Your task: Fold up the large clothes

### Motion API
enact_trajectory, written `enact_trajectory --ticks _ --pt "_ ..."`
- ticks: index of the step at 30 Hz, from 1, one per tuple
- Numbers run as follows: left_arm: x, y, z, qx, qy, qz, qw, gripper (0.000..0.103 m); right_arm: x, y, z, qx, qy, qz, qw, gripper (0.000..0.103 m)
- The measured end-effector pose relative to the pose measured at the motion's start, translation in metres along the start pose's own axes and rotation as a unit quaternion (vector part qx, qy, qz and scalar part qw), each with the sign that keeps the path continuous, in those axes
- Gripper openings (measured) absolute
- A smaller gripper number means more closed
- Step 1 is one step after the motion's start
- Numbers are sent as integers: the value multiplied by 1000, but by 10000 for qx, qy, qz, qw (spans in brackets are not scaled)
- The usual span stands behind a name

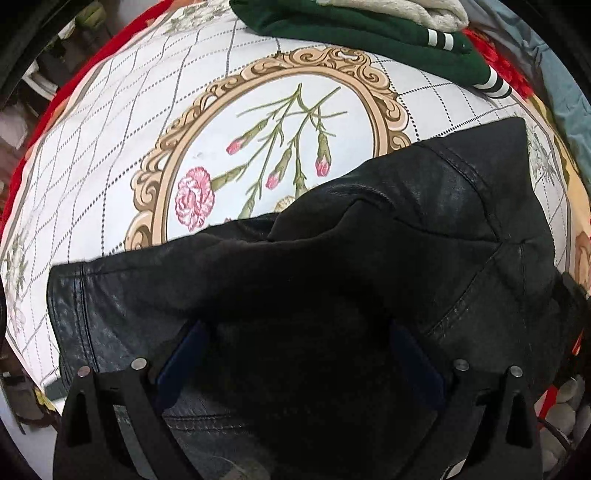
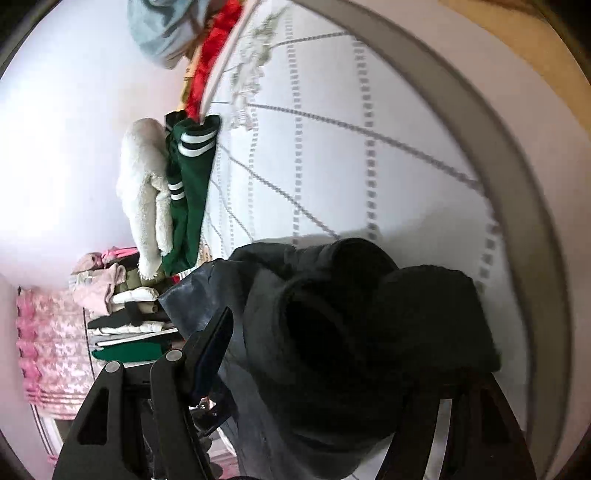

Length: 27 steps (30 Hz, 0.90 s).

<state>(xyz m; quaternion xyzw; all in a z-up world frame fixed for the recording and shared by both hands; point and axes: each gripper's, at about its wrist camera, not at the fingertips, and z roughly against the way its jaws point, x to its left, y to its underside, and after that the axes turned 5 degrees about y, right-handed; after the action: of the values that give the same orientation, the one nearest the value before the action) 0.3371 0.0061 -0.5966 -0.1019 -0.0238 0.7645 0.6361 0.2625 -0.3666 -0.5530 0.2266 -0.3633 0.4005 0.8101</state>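
Observation:
A black leather jacket (image 1: 369,229) lies bunched on the patterned bed sheet (image 1: 110,147) in the left wrist view. My left gripper (image 1: 299,332) is low over it, fingers wide apart, with dark cloth between and over them; whether it grips is unclear. In the right wrist view the same jacket (image 2: 351,314) hangs as a thick rolled bundle in front of my right gripper (image 2: 332,332). The left finger (image 2: 210,343) shows; the right finger is hidden under the cloth. The view is tipped sideways.
A folded green garment with white stripes (image 1: 351,33) and a cream fleece (image 1: 413,11) lie at the sheet's far edge, also showing in the right wrist view (image 2: 192,184). A stack of folded clothes (image 2: 125,314) and a pink blanket (image 2: 48,347) sit beyond.

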Motion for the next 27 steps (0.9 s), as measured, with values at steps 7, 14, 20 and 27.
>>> enact_trajectory --ticks 7,14,20,27 --pt "-13 -9 1 -22 -43 -176 9998 102 16 7 21 -289 -219 -418 9985 20" --pt "-46 -3 4 -164 -55 -694 9974 102 12 19 60 -390 227 -207 9988 33" --pt "-42 3 3 -153 63 -476 9987 102 -36 21 59 -59 -276 -599 9978 64" --pt "-35 8 2 -181 23 -538 9984 102 -35 31 34 301 -424 -460 9976 73"
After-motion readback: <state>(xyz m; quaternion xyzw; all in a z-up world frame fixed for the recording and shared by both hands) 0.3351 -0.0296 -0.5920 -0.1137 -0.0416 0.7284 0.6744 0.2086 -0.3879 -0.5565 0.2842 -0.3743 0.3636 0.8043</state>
